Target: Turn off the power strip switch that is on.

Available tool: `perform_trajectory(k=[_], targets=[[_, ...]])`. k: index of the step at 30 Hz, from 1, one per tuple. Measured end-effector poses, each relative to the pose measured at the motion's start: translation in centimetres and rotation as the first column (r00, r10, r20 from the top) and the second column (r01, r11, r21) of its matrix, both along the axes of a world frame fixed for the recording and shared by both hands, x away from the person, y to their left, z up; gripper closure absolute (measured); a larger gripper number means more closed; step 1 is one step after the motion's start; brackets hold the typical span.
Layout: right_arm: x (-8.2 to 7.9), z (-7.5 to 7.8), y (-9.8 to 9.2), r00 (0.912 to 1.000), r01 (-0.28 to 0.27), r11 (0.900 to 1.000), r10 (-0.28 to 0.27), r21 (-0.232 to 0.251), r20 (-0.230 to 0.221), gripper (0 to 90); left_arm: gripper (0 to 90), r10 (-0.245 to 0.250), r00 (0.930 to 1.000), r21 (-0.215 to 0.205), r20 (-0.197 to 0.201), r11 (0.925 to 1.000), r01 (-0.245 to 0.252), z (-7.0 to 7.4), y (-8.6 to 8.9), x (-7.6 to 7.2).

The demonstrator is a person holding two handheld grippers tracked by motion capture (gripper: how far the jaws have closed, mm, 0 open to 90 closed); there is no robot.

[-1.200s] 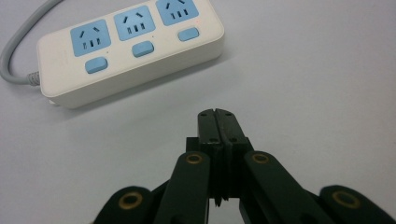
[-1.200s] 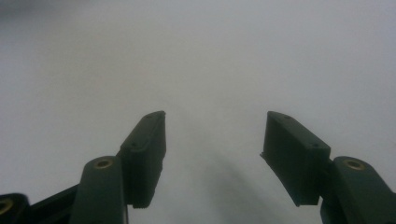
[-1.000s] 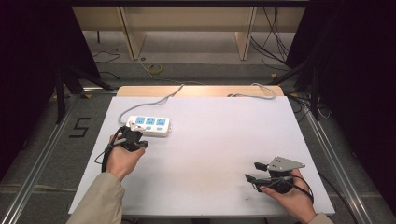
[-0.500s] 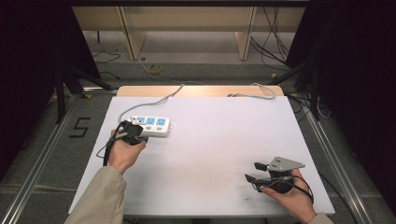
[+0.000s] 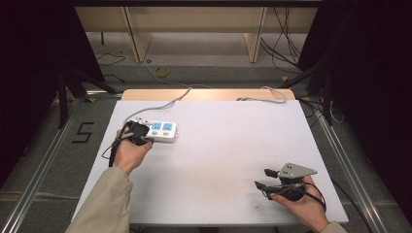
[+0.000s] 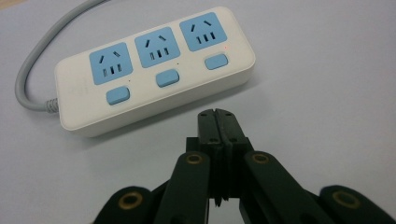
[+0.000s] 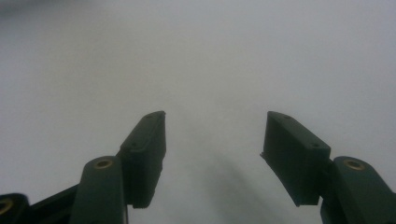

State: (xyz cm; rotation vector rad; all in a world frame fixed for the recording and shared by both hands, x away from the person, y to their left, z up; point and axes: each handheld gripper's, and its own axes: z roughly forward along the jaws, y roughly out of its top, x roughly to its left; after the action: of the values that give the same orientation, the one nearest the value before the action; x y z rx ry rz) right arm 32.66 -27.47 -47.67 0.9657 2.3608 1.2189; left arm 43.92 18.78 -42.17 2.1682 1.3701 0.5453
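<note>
Hovering by power strip (image 6: 154, 70), left hand-held gripper (image 6: 217, 116) pressed together, right hand-held gripper (image 7: 215, 140) apart.

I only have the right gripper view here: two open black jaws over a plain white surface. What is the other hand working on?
Observer: The left gripper, jaws shut on nothing, points at a white power strip with three blue sockets.
Operator: Touching it?
Observer: No, the left gripper view shows bare table between them.
Operator: Is the strip plugged in?
Observer: Its grey cable runs off the table's far edge; a tiny red light shows beside one socket.
</note>
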Motion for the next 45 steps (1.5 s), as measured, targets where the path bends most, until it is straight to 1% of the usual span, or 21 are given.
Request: perform_trajectory(k=[9,15,23,30,36,41,45], targets=[[0.0,0.0,0.0,1.0000,-0.003,1.000,0.003,-0.002,0.001,40.0,89.8,0.006,1.0000,0.003,-0.007,1.0000,-0.006,0.0,-0.1,0.8],[0.0,0.0,0.0,1.0000,-0.003,1.000,0.003,-0.003,0.000,40.0,89.8,0.004,0.9999,0.013,-0.011,0.9999,-0.004,0.1,-0.3,1.3],[0.1,0.0,0.0,1.0000,-0.004,1.000,0.004,-0.003,-0.001,40.0,89.8,0.006,0.9997,0.023,-0.024,0.9997,-0.005,-0.2,-0.4,2.0],[0.1,0.0,0.0,1.0000,-0.004,1.000,0.004,-0.002,-0.001,40.0,89.8,0.007,0.9994,0.022,-0.034,0.9997,-0.006,-0.5,-0.7,2.5],[0.1,0.0,0.0,1.0000,-0.005,1.000,0.005,-0.003,-0.001,40.0,89.8,-0.005,0.9991,0.033,-0.043,0.9994,0.006,-0.6,-1.0,2.9],[0.1,0.0,0.0,1.0000,-0.005,1.000,0.005,-0.004,-0.001,40.0,89.8,-0.007,0.9991,0.036,-0.041,0.9993,0.009,-0.4,-1.3,3.3],[0.1,0.0,0.0,1.0000,-0.006,1.000,0.006,-0.002,-0.001,40.0,89.8,-0.013,0.9989,0.047,-0.046,0.9988,0.015,-0.4,-1.5,3.7]])
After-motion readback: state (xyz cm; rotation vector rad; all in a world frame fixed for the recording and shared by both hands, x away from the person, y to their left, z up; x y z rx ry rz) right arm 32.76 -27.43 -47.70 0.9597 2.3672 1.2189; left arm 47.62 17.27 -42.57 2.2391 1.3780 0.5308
